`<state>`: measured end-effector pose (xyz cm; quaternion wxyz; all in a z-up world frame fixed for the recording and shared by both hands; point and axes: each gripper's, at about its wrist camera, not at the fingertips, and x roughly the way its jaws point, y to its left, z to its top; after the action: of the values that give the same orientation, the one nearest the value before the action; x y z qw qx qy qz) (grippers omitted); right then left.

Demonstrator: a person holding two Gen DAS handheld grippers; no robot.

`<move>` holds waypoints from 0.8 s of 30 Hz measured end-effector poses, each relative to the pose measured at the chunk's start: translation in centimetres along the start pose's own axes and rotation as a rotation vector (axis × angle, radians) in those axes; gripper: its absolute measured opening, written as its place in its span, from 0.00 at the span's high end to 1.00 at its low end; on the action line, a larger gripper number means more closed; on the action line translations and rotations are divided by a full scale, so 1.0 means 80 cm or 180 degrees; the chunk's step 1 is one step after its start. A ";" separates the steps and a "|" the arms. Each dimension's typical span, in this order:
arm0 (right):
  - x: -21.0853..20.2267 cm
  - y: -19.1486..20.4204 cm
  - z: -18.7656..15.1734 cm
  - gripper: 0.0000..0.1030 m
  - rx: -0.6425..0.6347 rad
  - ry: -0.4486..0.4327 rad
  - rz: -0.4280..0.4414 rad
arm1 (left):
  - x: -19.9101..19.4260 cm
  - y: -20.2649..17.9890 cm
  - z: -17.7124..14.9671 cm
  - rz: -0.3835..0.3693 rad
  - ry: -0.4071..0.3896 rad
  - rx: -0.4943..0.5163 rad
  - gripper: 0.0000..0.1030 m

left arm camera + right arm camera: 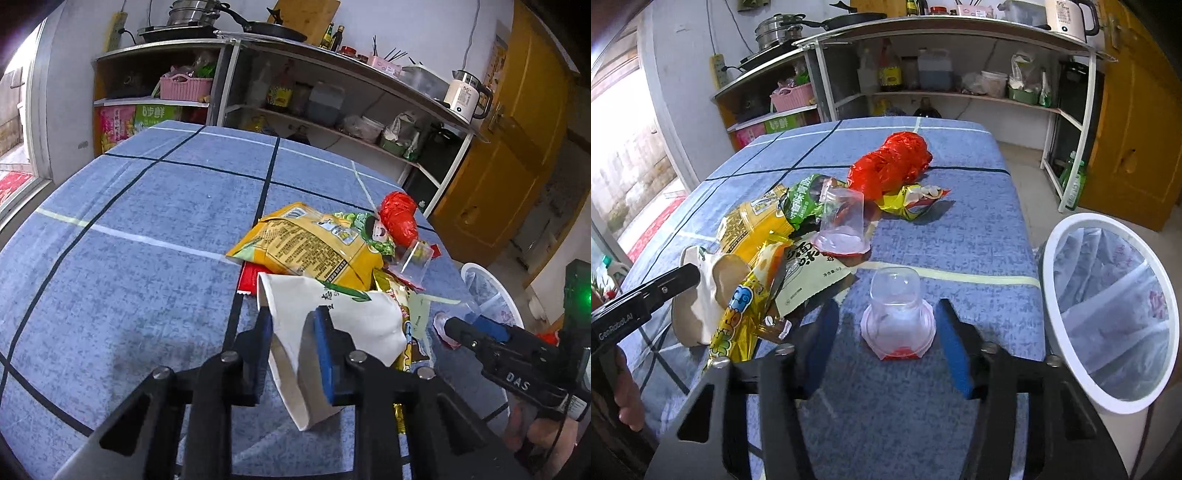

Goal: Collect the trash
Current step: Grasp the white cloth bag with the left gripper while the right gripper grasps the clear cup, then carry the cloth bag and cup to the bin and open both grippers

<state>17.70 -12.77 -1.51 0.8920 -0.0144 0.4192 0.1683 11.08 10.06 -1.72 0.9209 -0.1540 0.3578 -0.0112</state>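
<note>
On the blue checked tablecloth [147,221] lies a heap of trash. It holds a yellow snack bag [306,247], a red plastic bag [894,162], a gold wrapper [742,310] and a clear cup [842,221]. My left gripper [291,321] is shut on a crushed white paper cup [354,321], which is squashed flat between the blue pads. My right gripper [888,321] straddles an upturned clear plastic cup [895,295] that stands on the cloth. Its pads stand a little off the cup's sides.
A white bin [1049,288] with a clear liner stands beside the table's right edge. Behind the table are metal shelves [332,110] with pots, bottles and a kettle. A yellow door [517,166] is at the right. A small yellow-red wrapper [916,201] lies by the red bag.
</note>
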 end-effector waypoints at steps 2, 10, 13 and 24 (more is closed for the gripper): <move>0.000 -0.003 0.000 0.70 0.0027 0.0000 -0.0008 | -0.003 0.001 0.001 -0.0032 -0.0033 -0.0013 0.83; -0.010 -0.008 0.001 0.71 0.0031 -0.0103 -0.0029 | -0.018 -0.001 0.004 -0.0155 -0.0123 -0.0003 0.93; -0.018 -0.007 0.000 0.71 0.0017 -0.0160 -0.0019 | -0.027 -0.002 0.006 -0.0182 -0.0175 0.0005 0.95; -0.060 -0.024 -0.002 0.71 0.0087 -0.0361 0.0010 | -0.065 -0.023 0.022 -0.0146 -0.0398 0.0126 0.96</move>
<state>15.36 -15.95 1.78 0.9142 0.0079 0.3702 0.1645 8.55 9.51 3.48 0.9439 -0.1442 0.2957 -0.0297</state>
